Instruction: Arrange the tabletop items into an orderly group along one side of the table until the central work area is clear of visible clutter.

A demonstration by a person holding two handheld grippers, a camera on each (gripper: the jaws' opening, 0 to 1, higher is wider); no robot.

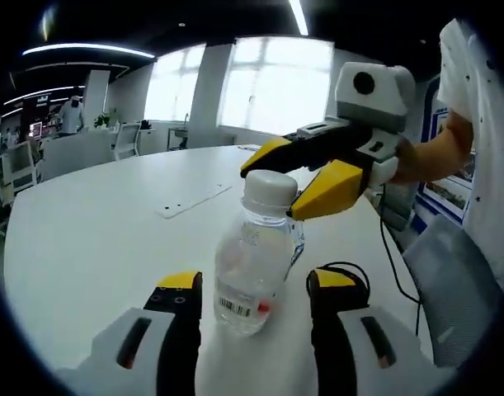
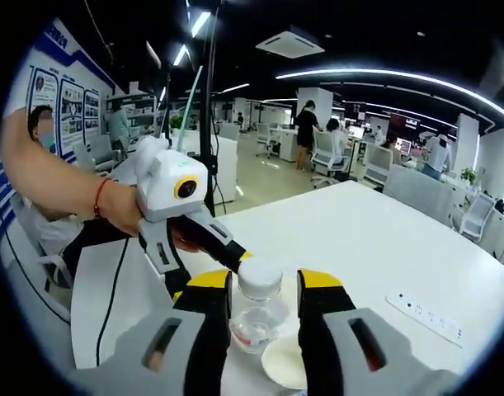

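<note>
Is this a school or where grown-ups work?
It looks like a big open office. Behind the white table there are rows of desks with office chairs, people at computers, long ceiling lights and posters on the wall.

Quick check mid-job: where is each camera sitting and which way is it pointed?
Left gripper view: rides the left gripper, facing the windows; bottle ahead, right gripper around its cap; a hand holds it.
Right gripper view: rides the right gripper, facing the open office; left gripper enters, forearm behind.
Shared: bottle, white table.
</note>
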